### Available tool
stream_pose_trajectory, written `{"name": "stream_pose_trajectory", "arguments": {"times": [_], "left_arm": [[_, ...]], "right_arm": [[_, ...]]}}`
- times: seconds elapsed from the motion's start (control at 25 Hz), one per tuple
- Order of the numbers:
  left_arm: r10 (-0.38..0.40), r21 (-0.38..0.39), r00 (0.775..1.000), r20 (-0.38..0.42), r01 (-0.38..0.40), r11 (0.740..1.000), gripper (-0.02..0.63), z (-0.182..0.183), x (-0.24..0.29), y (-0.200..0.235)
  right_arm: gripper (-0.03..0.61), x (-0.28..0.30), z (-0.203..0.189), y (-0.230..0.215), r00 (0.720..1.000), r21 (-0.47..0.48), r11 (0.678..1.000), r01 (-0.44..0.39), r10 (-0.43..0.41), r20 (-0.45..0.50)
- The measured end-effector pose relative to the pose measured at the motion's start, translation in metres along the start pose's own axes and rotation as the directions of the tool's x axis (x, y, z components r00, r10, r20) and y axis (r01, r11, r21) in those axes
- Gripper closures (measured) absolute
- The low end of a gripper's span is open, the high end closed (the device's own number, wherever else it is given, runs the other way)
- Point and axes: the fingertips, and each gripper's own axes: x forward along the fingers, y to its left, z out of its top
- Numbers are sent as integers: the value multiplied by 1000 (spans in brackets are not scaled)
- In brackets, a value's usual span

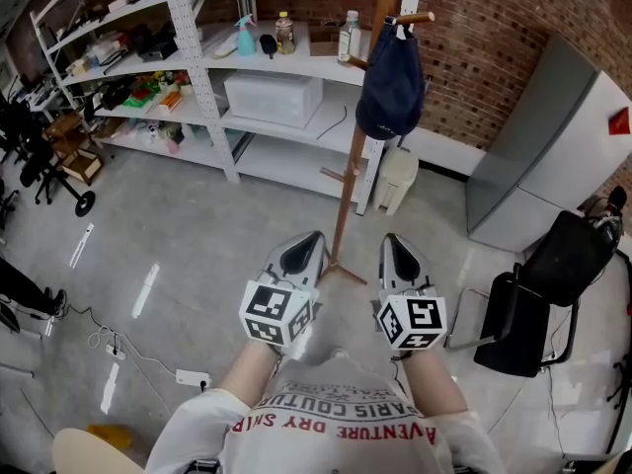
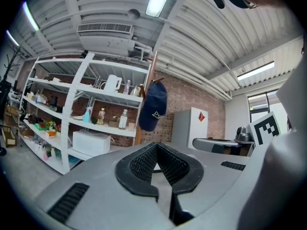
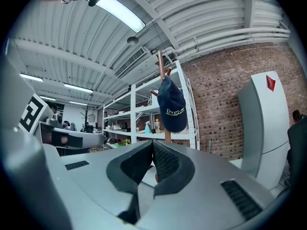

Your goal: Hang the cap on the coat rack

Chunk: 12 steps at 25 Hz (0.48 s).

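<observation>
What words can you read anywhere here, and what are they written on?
"Dvpt" in yellow on the dark blue fabric cap; the smaller line under it is too small to read.
"AVENTURE DRY" and "COUTUR", red, upside down, on the person's white T-shirt.
Labels on the small bottles on the white metal shelf: too small to read.

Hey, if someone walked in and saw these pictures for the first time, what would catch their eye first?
First the dark blue cap, hanging from a peg high on the wooden coat rack in front of the white shelving. Next, low in the head view, the left hand-held gripper and right hand-held gripper, side by side, both shut and empty, pointing toward the rack's foot.
</observation>
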Motion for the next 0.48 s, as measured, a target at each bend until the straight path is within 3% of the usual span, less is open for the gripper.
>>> {"name": "stream_pose_trajectory", "arguments": {"times": [0.48], "left_arm": [[-4,0,1000,-1,4,1000,607,-3,14,1]], "right_arm": [[563,14,-1,-13,999,-20,1000,15,-16,-30]]}}
